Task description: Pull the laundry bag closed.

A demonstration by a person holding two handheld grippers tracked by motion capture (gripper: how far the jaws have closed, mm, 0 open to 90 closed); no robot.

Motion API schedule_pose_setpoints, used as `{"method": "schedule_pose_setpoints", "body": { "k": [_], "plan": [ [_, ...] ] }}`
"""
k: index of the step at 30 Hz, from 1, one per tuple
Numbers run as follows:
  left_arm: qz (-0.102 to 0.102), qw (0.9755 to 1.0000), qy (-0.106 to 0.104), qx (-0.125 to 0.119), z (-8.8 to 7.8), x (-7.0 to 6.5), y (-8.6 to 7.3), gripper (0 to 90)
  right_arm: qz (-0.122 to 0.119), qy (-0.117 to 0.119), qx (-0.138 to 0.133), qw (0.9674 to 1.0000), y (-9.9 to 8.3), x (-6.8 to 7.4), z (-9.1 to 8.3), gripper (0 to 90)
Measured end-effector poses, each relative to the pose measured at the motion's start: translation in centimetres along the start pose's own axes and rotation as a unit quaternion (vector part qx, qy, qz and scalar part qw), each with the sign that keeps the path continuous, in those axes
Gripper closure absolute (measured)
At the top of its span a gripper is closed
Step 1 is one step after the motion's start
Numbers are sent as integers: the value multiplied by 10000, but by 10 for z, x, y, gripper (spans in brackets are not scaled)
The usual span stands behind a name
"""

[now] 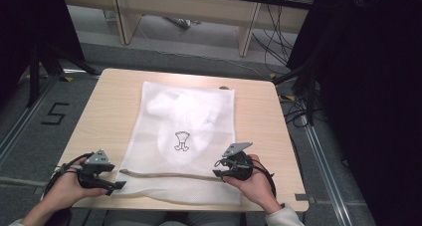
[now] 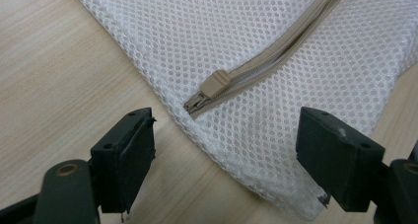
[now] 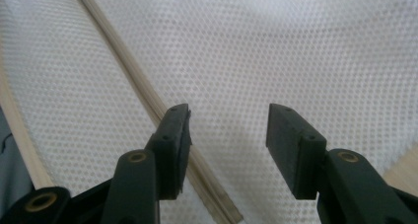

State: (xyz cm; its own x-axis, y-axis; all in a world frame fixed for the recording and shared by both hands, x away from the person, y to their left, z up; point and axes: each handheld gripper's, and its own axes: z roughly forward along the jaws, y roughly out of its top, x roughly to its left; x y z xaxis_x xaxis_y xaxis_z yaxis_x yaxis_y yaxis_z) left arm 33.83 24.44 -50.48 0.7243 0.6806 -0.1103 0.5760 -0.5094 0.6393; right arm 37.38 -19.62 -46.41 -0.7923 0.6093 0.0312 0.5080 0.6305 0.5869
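We see a light wooden table (image 1: 94,121); a white mesh laundry bag (image 1: 199,131) lies flat on it, between the left gripper (image 1: 115,185) and the right gripper (image 1: 222,175); its beige zipper (image 1: 169,174) runs from one gripper to the other.

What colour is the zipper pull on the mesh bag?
Beige zipper pull, matching its tape, on the white mesh laundry bag; clearest in the left gripper view.

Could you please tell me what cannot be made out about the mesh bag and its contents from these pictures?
- White item inside the mesh bag: high view, veiled by the mesh; only a small black print shows, too small to read.
- Zipper: right gripper view, both ends cut off by the frame edges.
- Zipper pull: left gripper view; its tab hidden under the slider.
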Motion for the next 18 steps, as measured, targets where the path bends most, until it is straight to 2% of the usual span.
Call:
{"method": "schedule_pose_setpoints", "body": {
  "k": [1, 4, 5, 7, 8, 9, 10, 11, 14, 15, 18],
  "plan": [
    [60, 10000, -53, 60, -1, 1, 0, 224, -76, -37, -191, 9998, 1, 2, 3, 544],
    [-15, 10000, -27, -30, 1, 1, 0, 225, -221, 74, -256, 9994, 5, 5, 2, 561],
    [104, 9999, -83, 68, -1, 2, 0, 226, -313, 109, -289, 9990, 7, 6, 2, 564],
    [17, 9999, -102, 22, 0, 2, -1, 226, -456, 161, -327, 9983, 12, 9, 4, 569],
    [-81, 9999, -85, -48, 2, 0, -1, 227, -408, 148, -364, 9984, 14, 12, 4, 571],
    [-65, 9999, -93, -40, 1, 0, -1, 227, -585, 241, -518, 9967, 17, 13, 6, 576],
    [-73, 9999, -99, -34, 2, 0, -1, 228, -560, 311, -584, 9962, 23, 17, 7, 587],
    [-85, 9999, -100, -30, 2, 0, -1, 228, -560, 311, -584, 9962, 23, 17, 7, 587],
    [-114, 9999, -112, -7, 2, 0, -1, 230, -694, 562, -656, 9938, 36, 25, 11, 596],
    [-108, 9999, -128, -18, 2, 0, -1, 230, -755, 604, -634, 9933, 45, 30, 15, 597],
    [-108, 9998, -141, -11, 3, 0, -1, 231, -820, 657, -613, 9926, 52, 35, 21, 602]
  ]
}}
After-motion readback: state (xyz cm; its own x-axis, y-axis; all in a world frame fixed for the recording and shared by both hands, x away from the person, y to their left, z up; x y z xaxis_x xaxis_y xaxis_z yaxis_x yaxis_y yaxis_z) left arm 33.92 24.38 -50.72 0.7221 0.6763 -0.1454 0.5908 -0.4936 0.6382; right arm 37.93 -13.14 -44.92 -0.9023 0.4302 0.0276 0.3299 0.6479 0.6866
